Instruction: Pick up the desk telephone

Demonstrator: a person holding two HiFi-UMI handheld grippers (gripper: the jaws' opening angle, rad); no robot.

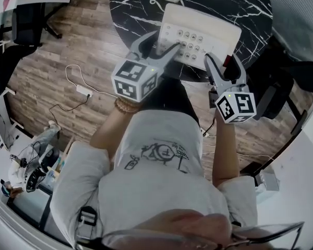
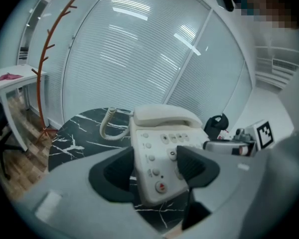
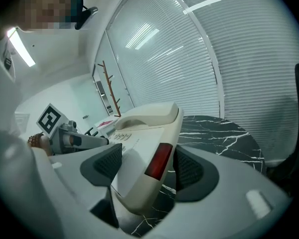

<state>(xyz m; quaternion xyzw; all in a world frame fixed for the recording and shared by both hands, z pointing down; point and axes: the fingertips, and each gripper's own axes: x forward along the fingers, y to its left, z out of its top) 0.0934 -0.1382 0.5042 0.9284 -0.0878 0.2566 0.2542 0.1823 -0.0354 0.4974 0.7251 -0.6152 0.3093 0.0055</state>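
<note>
The cream desk telephone (image 1: pixel 198 33) hangs tilted above the round black marble table (image 1: pixel 141 4), handset in its cradle. My left gripper (image 1: pixel 159 47) is shut on its near left corner; in the left gripper view the pads (image 2: pixel 192 166) bracket the keypad end of the telephone (image 2: pixel 157 148). My right gripper (image 1: pixel 223 64) is shut on the right edge, and the right gripper view has the telephone (image 3: pixel 139 153) with its red window between the pads (image 3: pixel 107 166). The coiled cord (image 2: pixel 107 123) trails down to the table (image 2: pixel 72 141).
A power strip with a cable (image 1: pixel 83 90) lies on the wood floor at left, beyond it a black office chair (image 1: pixel 21 20). Another dark chair (image 1: pixel 281 87) stands right of the table. A red coat rack (image 2: pixel 52 49) and a white side table (image 2: pixel 10 78) stand by the blinds.
</note>
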